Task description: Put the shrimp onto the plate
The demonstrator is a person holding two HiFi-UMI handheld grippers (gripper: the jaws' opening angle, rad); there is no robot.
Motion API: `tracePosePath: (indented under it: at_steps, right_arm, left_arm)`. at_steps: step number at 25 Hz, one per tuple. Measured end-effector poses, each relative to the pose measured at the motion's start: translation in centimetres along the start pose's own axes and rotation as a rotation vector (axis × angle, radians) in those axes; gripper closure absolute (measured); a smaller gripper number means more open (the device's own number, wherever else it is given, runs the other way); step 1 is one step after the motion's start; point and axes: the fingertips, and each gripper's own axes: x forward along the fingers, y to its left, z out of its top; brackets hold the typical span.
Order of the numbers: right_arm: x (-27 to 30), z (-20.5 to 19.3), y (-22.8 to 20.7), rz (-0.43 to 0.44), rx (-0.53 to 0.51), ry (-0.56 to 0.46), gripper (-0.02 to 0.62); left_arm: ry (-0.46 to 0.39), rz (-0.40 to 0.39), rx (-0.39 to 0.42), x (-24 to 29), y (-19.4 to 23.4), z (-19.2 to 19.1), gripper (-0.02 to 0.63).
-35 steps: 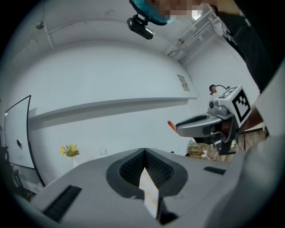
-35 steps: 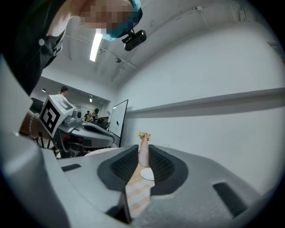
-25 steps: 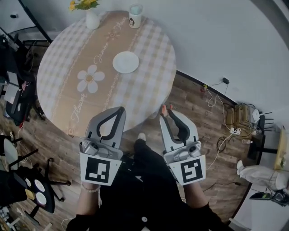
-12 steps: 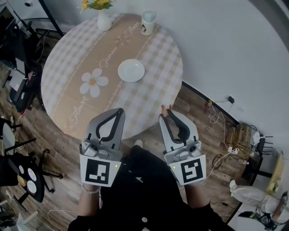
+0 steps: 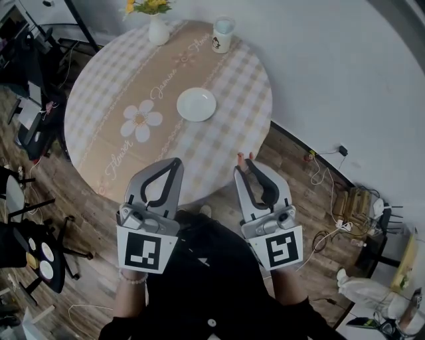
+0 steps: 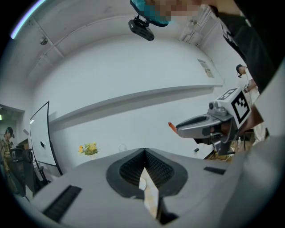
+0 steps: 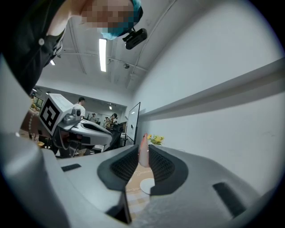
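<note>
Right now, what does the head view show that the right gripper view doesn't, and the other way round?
Head view only: the whole round table, and the right gripper's marker cube. Right gripper view only: its pads closed on both sides of the shrimp, a ceiling light, people far behind. Both: the shrimp, the plate, the flowers, the left gripper.

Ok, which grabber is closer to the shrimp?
Right. The right gripper has the shrimp pinched between its fingers. The left gripper is off to the side, not touching the shrimp, shut on nothing.
</note>
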Motion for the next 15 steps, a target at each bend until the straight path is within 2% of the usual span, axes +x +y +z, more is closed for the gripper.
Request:
tracePosePath:
  at_steps: [15]
  right_arm:
    - [3.9, 0.4, 0.4, -0.021, 0.008, -0.003, 0.543]
  left_arm:
    - [-0.01, -0.027, 0.014, 0.7, 3.4, -0.6, 0.606]
